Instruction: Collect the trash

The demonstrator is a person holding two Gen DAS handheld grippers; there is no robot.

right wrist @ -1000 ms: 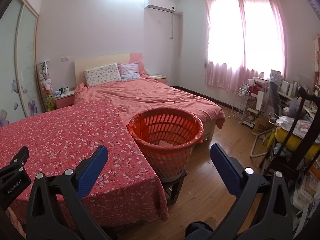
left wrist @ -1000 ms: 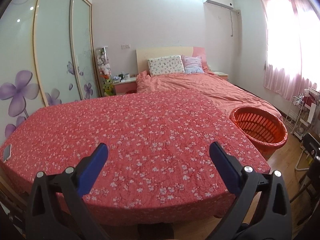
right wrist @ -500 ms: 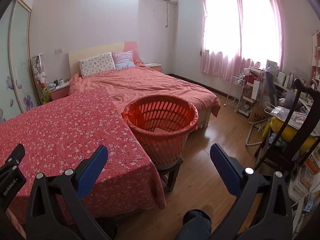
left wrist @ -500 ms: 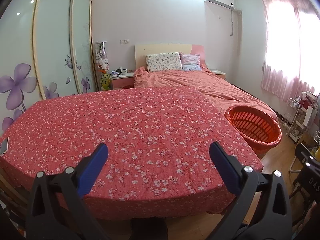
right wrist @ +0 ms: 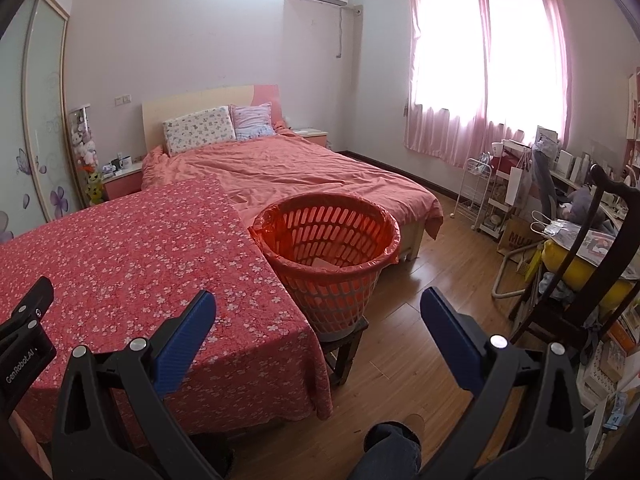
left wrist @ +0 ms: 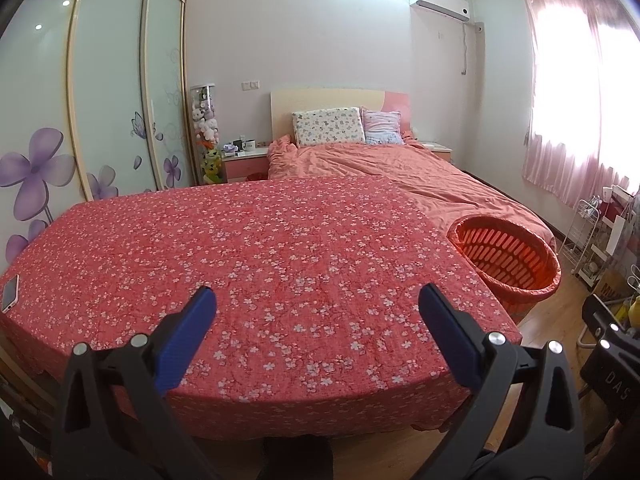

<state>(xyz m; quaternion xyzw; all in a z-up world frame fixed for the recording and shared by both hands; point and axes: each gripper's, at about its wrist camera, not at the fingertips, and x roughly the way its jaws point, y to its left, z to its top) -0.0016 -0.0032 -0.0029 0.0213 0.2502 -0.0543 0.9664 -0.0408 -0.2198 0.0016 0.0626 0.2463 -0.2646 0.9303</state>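
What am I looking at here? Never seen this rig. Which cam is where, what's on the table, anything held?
No robot arm: a person carries a two-finger tool in each hand, each with a fisheye camera looking out along its blue-padded fingers. The left wrist view shows the left tool open and holding nothing, over a table with a red floral cloth. The only item on it is a phone at the far left edge. The right wrist view shows the right tool, also open and holding nothing, facing an orange basket with a bag liner, standing on a small stool beside the table. Something pale lies inside; I cannot tell what.
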